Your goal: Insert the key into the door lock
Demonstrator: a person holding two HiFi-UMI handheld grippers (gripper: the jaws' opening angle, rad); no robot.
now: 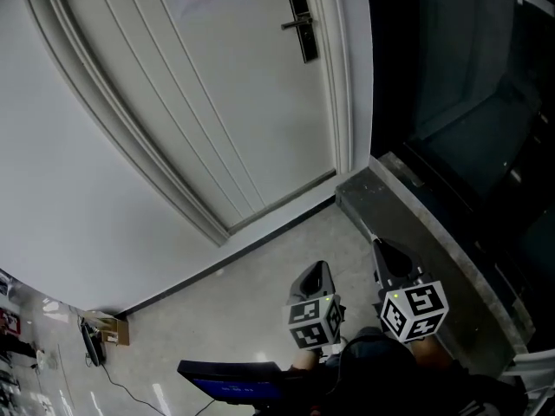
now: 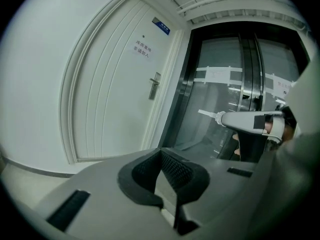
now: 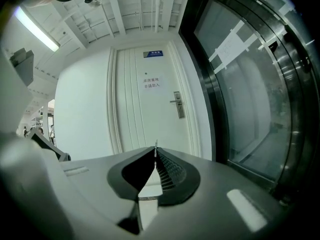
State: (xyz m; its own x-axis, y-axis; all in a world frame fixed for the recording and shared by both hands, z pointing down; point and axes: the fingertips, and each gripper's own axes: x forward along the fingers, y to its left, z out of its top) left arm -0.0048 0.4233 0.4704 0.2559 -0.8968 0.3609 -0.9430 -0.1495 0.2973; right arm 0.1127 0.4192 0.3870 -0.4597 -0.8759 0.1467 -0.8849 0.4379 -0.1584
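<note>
Standing shut at the far side of the scene, a white panelled door (image 1: pixel 217 102) takes up most of the head view. To its right runs a dark glass wall (image 1: pixel 468 85). A pale speckled floor (image 1: pixel 251 310) lies below the door, and a grey stone ledge (image 1: pixel 416 224) runs along the foot of the glass.

Near the person, low in the head view, both claws point toward the door and are well apart from it. The left claw (image 1: pixel 317 271) is pressed together with nothing between its tips. The right claw (image 1: pixel 381 250), just beside it on the right, is also pressed together, pinching the key (image 3: pixel 155 145). Only a thin sliver of the key pokes out past the tips.

The door lock (image 1: pixel 302 26), a dark upright plate with a lever handle, sits far off on the door's right edge. A paper notice (image 3: pixel 151 82) with red print is stuck to the door left of the lock, and a small blue plate (image 3: pixel 153 53) is fixed above it.
</note>
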